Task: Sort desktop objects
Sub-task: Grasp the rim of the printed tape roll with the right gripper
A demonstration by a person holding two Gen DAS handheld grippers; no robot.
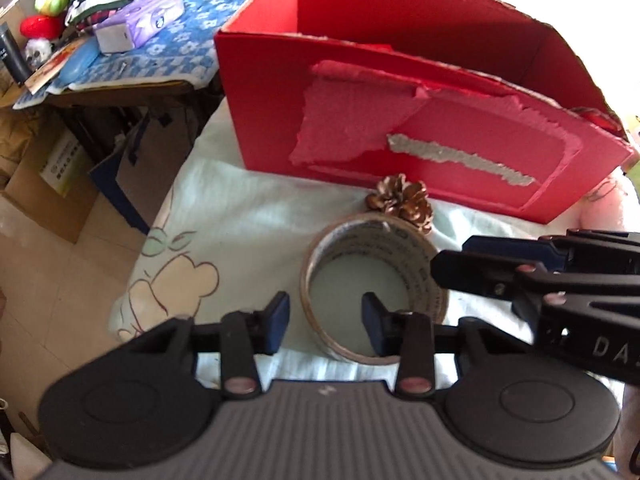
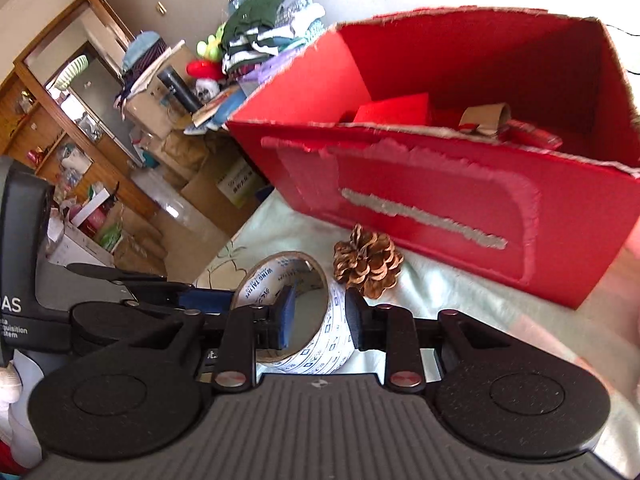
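A roll of printed tape [image 1: 400, 240] [image 2: 332, 344] lies on the pale cloth [image 1: 240, 220] in front of a torn red cardboard box [image 1: 440, 152] [image 2: 400, 184]. My left gripper [image 1: 327, 320] straddles the roll's near-left wall, one pad outside and one inside, with space on both sides, so it is open. My right gripper [image 2: 320, 318] [image 1: 450, 256] straddles the opposite wall. Its outer pad lies against the tape, and a sliver of gap shows at the inner pad. A brown pine cone [image 1: 404, 200] [image 2: 368, 264] sits between the roll and the box.
Inside the box lie a cardboard tube [image 2: 484, 118] and red items [image 2: 392, 108]. The table's edge drops off on the left to a tiled floor with cardboard boxes [image 1: 48, 184]. A cluttered side table [image 1: 140, 20] holds folded clothes, a tissue pack and toys.
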